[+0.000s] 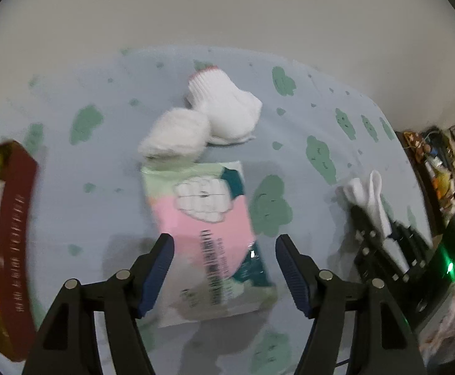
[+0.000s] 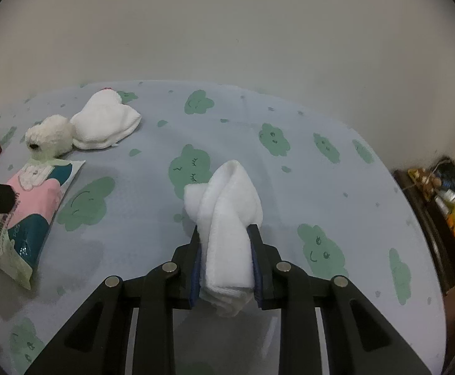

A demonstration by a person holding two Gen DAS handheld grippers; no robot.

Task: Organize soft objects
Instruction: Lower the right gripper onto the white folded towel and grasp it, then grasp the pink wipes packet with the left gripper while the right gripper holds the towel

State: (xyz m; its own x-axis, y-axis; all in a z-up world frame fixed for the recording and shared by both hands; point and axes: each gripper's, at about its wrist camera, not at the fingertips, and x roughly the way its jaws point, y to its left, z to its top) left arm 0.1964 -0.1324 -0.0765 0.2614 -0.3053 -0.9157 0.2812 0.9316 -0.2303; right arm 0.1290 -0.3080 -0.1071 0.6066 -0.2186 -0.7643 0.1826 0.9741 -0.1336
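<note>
Far left we note a red box (image 1: 15,234) of assorted items at the desk (image 1: 71,187) edge. Left hand-held gripper (image 1: 224,268) gapes wide over a tissue pack (image 1: 205,218), likely lining up a grab. Beyond: plush toy (image 1: 174,137), white sock (image 1: 224,109). Right hand-held gripper (image 2: 226,262) pinches a folded white cloth (image 2: 227,218), raised off the desk for moving.

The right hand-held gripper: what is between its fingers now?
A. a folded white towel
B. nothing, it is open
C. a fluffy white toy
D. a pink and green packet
A: the right hand-held gripper is shut on the folded white towel, whose free end sticks out ahead of the fingers.
</note>
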